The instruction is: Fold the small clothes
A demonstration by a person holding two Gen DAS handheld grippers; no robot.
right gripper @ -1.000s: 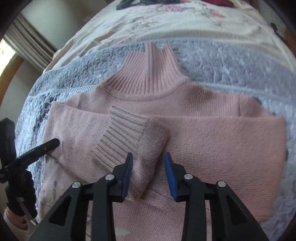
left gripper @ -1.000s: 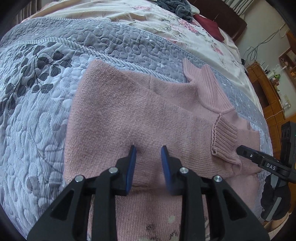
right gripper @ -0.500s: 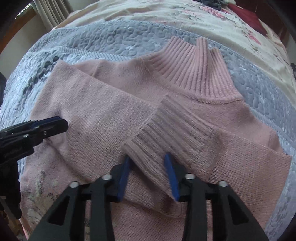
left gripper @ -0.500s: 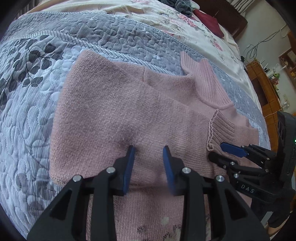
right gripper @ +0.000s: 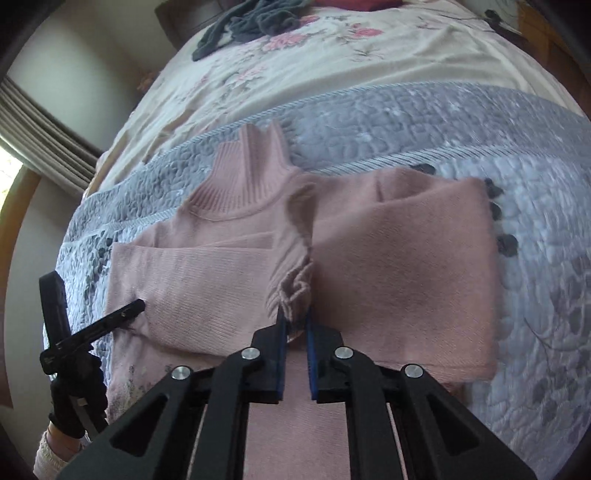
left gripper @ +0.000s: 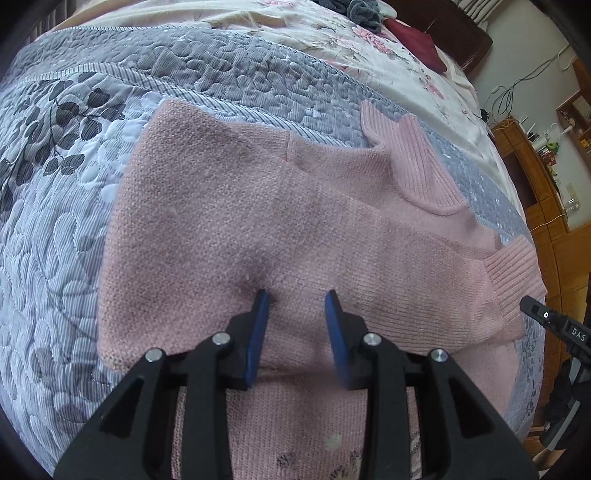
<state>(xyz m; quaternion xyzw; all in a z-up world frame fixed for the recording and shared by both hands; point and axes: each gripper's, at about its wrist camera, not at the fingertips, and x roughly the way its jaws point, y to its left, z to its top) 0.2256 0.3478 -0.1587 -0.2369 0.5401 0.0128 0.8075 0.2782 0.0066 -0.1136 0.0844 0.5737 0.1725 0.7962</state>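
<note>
Left wrist view, nearest first: the left gripper [left gripper: 297, 299] sits with its blue pads [left gripper: 258, 332] set well apart and nothing between them, tips resting on or just above the pink sweater [left gripper: 221, 229]; the sweater lies flat on a grey quilted bedspread [left gripper: 55, 221], one sleeve folded across the body, its ribbed cuff [left gripper: 511, 273] reaching the right edge of the garment near the tip of the other tool [left gripper: 554, 321]; the ribbed turtleneck collar [left gripper: 413, 158] points toward the far side of the bed; beyond the quilt lies a cream floral sheet [left gripper: 332, 44] with a dark grey garment [left gripper: 364, 14] and a dark red item [left gripper: 417, 40] on it; wooden furniture [left gripper: 546, 206] stands to the right. Right wrist view, nearest first: the right gripper [right gripper: 294, 321] has its jaws drawn close together, pinching a bunched ribbed cuff [right gripper: 295, 291] of the sweater [right gripper: 399, 266]; the cuff is gathered and lifted slightly off the body; one sleeve is folded flat across the chest on the left, another folded panel lies on the right; the left gripper [right gripper: 136, 306] appears at the left edge, touching the sweater's side, held by a black-gloved hand [right gripper: 75, 398]; a curtain [right gripper: 40, 136] hangs at far left.
</note>
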